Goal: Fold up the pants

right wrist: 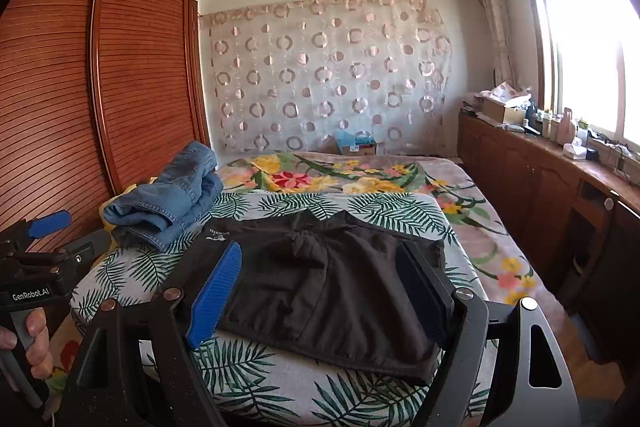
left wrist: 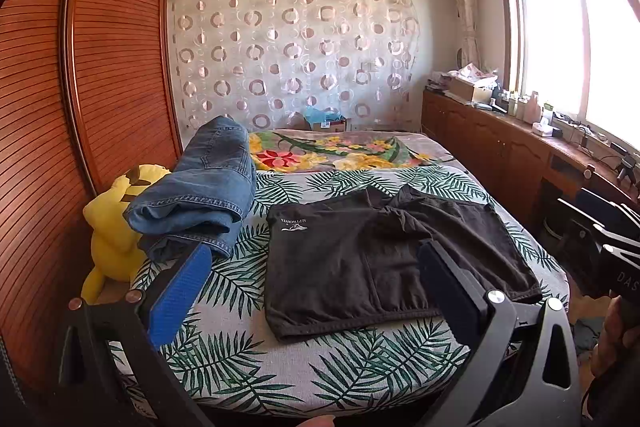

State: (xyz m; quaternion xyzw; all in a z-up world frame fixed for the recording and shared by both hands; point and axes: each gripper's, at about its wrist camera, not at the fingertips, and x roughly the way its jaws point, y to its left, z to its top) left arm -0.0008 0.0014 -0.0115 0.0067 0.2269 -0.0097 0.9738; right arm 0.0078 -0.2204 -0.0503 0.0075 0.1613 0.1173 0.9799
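Black pants (left wrist: 384,259) spread flat mid-bed, at 12 o'clock from both grippers, ready for folding. Left gripper (left wrist: 316,291) and right gripper (right wrist: 324,291): fingers fully apart, holding nothing (hovering short). Folded jeans (left wrist: 200,195) parked at 10 o'clock, aside.

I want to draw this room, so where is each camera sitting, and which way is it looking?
Left wrist view: sits on the open left gripper, looking across the bed at the black pants; the right gripper and hand show at the right edge.
Right wrist view: sits on the open right gripper, looking along the bed over the black pants; the left gripper and a hand show at the left edge.
Both share: pants, folded jeans, wardrobe, window.
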